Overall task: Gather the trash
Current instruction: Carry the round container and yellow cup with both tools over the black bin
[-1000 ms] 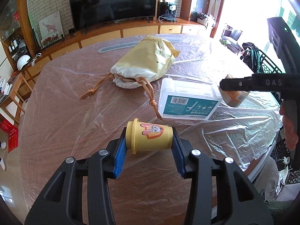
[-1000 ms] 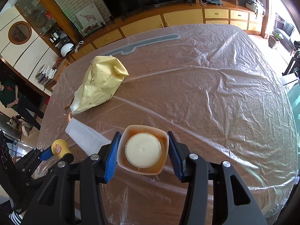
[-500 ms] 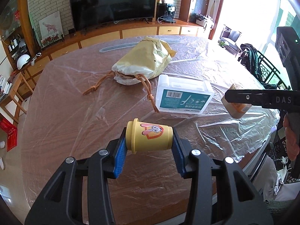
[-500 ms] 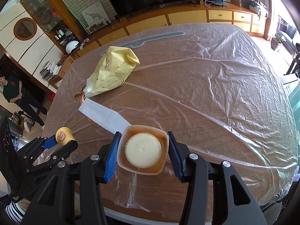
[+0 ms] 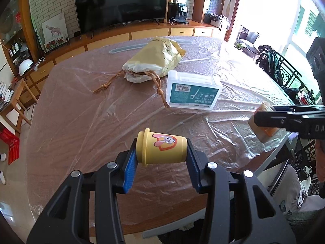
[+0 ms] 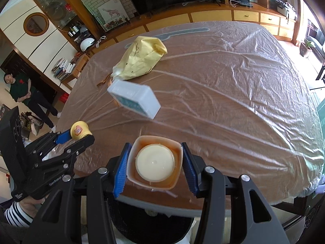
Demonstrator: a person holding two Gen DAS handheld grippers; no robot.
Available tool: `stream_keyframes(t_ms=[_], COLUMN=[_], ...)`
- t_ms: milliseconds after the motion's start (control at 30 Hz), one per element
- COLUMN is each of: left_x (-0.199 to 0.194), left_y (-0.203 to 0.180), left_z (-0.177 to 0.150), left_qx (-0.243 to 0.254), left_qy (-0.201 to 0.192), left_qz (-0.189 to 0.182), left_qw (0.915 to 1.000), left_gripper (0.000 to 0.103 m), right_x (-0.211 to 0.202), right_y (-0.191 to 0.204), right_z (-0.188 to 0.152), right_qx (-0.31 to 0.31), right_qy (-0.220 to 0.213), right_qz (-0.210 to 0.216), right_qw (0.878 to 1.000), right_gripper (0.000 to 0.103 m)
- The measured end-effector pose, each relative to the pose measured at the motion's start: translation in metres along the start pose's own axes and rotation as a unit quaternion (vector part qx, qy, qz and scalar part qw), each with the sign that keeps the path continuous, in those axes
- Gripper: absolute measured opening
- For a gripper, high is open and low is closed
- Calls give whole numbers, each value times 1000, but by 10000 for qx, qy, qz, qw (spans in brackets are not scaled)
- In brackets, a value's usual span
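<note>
The yellow cup [image 5: 161,149] lies on its side between the blue pads of the left tongs [image 5: 161,162], clamped end to end — rim against one pad, base against the other — with a cartoon rabbit sticker facing up. It hangs above the near edge of the bench [image 5: 81,122], clear of the surface. In the right wrist view the same cup [image 6: 79,129] shows small at the tip of the left tongs [image 6: 78,135], off the bench's left edge.

The right tongs [image 6: 155,162] are clamped on an orange tub [image 6: 155,161] that has a round cream-coloured lid or filling in its middle; the pads press on its two sides, and it is held over the near rim of the bench [image 6: 243,122]. From the left wrist view that tub [image 5: 264,130] peeks out behind the dark arm of the right tongs [image 5: 270,120].

On the bench, which is covered with a crinkled clear plastic sheet [image 5: 233,138], a white box with a teal label [image 5: 193,90] lies near the middle. Just beyond it is a yellow drawstring bag [image 5: 156,61], its brown cords trailing across the sheet, one beside the box.

A striped sleeve [image 6: 17,213] shows behind the left tongs. Past the bench stand a low wooden cabinet [image 5: 142,34] and a large dark television [image 5: 121,2].
</note>
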State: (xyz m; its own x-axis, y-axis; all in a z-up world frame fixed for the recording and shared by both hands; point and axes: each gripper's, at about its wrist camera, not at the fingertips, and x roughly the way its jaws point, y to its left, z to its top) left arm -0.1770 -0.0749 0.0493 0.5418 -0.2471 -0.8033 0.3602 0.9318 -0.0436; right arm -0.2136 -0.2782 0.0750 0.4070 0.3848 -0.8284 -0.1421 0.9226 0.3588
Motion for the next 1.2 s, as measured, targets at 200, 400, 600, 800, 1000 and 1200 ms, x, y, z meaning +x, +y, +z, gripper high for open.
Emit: stream_keyframes(t_ms=[200,400,600,800,1000,1200], left_x=[-7,-12,-20,-25,-29,-32], left_y=[-4,-11,-22,-26,-38,-49], left_z=[-9,-21,-32,-41,-58,-69], left_qx=[41,160,301,305,431,525], left_qy=[31,79,117,171,260,345], left_qz=[-38,-128,-196,-279,-347,-428], left_qw=[10000,9998,9993,9990,9981,9971], left_gripper=[45,45,45,45,45,45], right_x=[-6,-9,-14,-20,-25,-24], right_y=[11,22,29,33,36,35], right_z=[-25,-50,-65,-75,-87,-98], right_qx=[-199,-433,-630,-740,-870,-856], right_qy=[129,262,344,393,457,559], right_qz=[120,239,256,336,349,355], right_qw=[9996,9984,9971,9959,9945,9941], right_gripper=[47,47,47,47,47,47])
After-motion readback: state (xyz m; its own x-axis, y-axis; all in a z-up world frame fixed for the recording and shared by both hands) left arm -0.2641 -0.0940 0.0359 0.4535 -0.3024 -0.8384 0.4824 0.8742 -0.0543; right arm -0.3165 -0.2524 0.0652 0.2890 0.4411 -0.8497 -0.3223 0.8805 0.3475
